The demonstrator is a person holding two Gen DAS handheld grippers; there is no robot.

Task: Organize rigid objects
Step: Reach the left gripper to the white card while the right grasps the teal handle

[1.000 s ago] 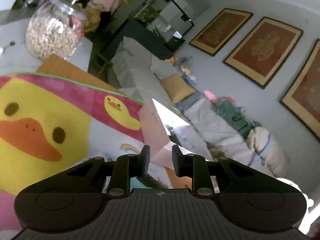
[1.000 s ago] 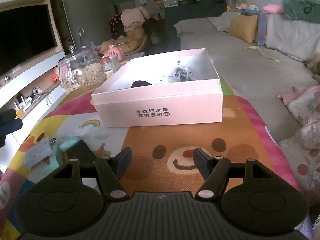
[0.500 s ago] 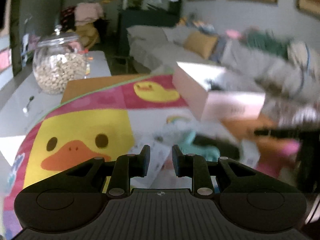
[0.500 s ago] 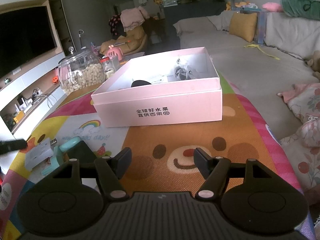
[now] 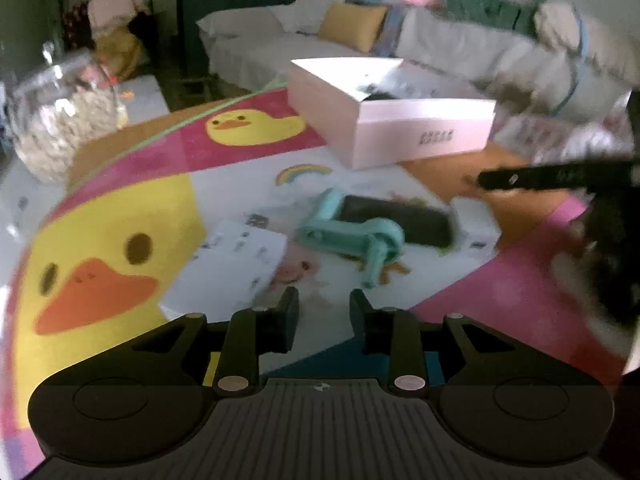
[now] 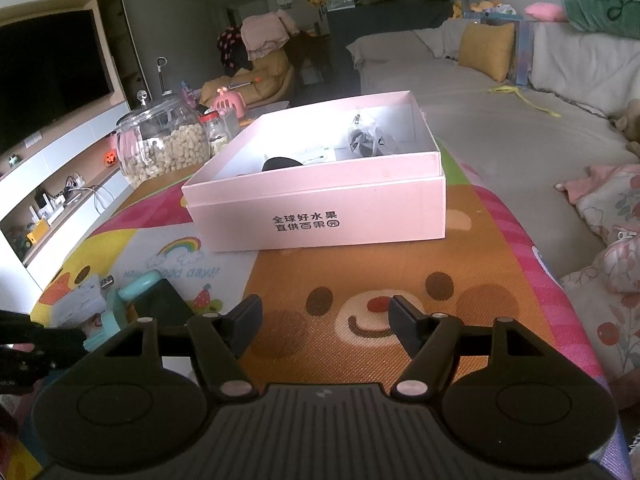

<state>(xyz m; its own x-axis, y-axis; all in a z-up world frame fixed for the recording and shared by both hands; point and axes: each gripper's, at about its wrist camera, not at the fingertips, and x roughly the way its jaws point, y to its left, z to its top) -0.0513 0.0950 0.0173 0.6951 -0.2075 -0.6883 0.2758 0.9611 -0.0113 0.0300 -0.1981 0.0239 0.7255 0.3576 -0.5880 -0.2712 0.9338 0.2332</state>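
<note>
A pink open box (image 6: 320, 204) stands on the cartoon play mat and holds a few dark items and a card; it also shows in the left wrist view (image 5: 400, 124). A teal roller with a dark head (image 5: 372, 228) and a white card (image 5: 232, 268) lie on the mat, just ahead of my left gripper (image 5: 324, 312). They show at the left of the right wrist view, the roller (image 6: 136, 296). My left gripper is nearly closed and empty. My right gripper (image 6: 326, 320) is open and empty above the bear picture, in front of the box.
A glass jar of puffs (image 6: 164, 144) stands beyond the mat's far left corner. A sofa (image 6: 520, 92) runs along the right. A TV unit (image 6: 52, 128) is on the left. The right gripper (image 5: 552, 180) crosses the left view.
My left gripper swung down and round from the wall toward the mat, bringing the roller and card into view. The right gripper stayed put, still open.
</note>
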